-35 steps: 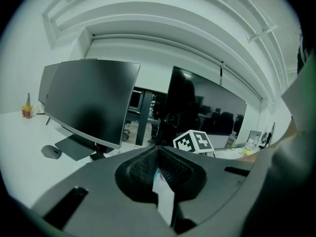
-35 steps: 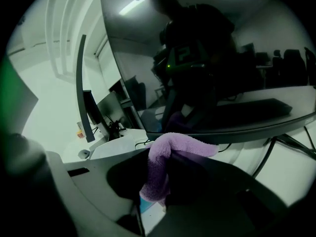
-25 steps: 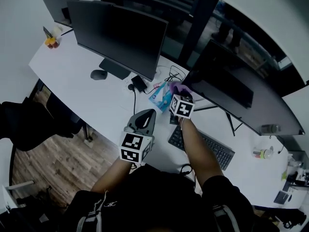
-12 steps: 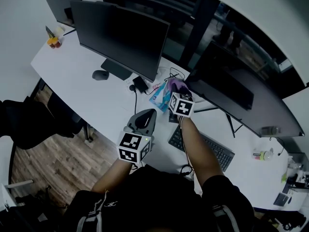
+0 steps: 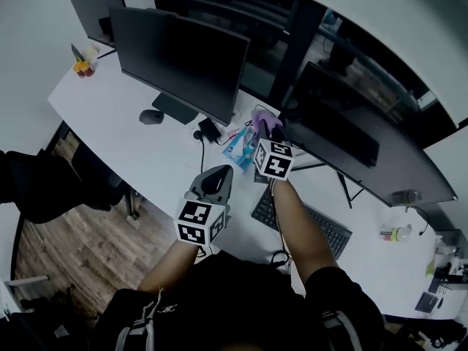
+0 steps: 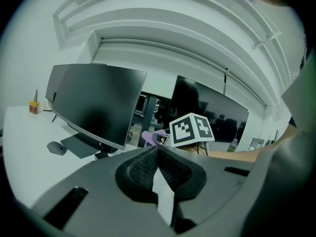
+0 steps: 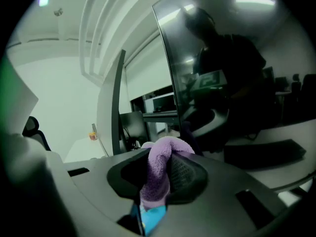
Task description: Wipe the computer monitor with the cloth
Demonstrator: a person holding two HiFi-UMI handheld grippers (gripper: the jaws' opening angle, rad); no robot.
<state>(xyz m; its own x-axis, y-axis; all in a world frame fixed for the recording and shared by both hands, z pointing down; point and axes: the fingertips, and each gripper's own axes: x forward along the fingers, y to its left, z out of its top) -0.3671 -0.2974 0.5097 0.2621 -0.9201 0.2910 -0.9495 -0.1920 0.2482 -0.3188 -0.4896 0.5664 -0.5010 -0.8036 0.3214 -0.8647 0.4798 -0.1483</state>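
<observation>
Purple cloth [image 7: 158, 174] is pinched between the fingers [image 7: 185, 174] of my right gripper [image 7: 165, 157], its folded top bulging above them and its tail hanging down through the gap. I hold that gripper out over the worktop [image 5: 117, 101], with the cloth right at the near left edge of the right-hand monitor [image 5: 351, 141]; I cannot tell whether the cloth touches the dark screen. In the right gripper view the screen fills the upper right and mirrors a dark figure. Just below the cloth lies a blue packet [image 5: 238, 146], and a keyboard [image 5: 307, 221] sits under my right forearm, in front of that monitor. My left gripper [image 5: 219, 174] hangs nearer my body, over the worktop's front edge, its fingers [image 6: 140, 167] pressed together at the tips with nothing between them. A second monitor [image 5: 175, 50] stands to the left, well apart from the cloth, with a mouse [image 5: 151, 116] beside its foot.
</observation>
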